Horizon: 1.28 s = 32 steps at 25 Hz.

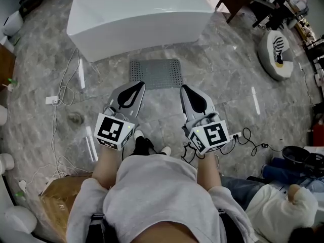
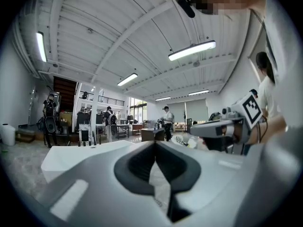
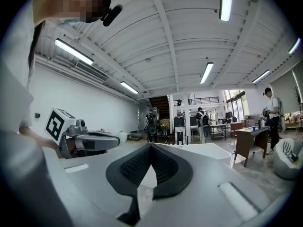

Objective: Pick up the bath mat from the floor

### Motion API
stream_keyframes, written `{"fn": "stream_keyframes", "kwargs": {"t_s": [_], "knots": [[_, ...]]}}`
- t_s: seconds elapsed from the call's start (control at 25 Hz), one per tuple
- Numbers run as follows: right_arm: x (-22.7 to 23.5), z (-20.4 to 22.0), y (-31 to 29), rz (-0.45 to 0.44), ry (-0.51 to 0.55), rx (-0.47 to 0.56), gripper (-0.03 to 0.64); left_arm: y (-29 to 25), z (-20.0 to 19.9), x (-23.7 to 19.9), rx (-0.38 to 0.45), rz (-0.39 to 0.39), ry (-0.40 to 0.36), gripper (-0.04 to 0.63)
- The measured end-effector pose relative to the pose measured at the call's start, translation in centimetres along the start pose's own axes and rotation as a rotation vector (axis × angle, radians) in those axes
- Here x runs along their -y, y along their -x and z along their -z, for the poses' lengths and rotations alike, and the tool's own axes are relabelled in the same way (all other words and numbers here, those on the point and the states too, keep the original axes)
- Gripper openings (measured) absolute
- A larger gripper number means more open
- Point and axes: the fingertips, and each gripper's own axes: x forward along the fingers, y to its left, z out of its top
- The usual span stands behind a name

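Grey bath mat (image 1: 156, 73) flat on floor (image 1: 45, 75), just before bathtub (image 1: 136, 14), untouched | left hand-held gripper (image 1: 133, 89) and right hand-held gripper (image 1: 189, 92) both closed, empty, level | probably poised side by side before reaching down.

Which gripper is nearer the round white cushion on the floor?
Right. The right gripper is on the side toward the cushion, though well apart from it; the left gripper lies beyond the right one, further still.
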Motion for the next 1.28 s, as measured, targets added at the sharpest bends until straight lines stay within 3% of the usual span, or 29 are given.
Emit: {"fn": "stream_keyframes", "kwargs": {"t_s": [0.64,0.96,1.28], "knots": [[1.6,0.6,-6.5,0.079,-0.052,0.009,-0.002,-3.7,1.3,-7.1,-0.016,0.036,-0.058,0.002],[2.7,1.4,-8.1,0.102,-0.04,-0.014,-0.002,-5.5,2.2,-9.4,-0.02,0.038,-0.026,0.002],[7.1,0.9,-10.5,0.097,-0.02,-0.015,-0.002,-9.5,2.1,-10.9,-0.026,-0.001,-0.021,0.0]]}}
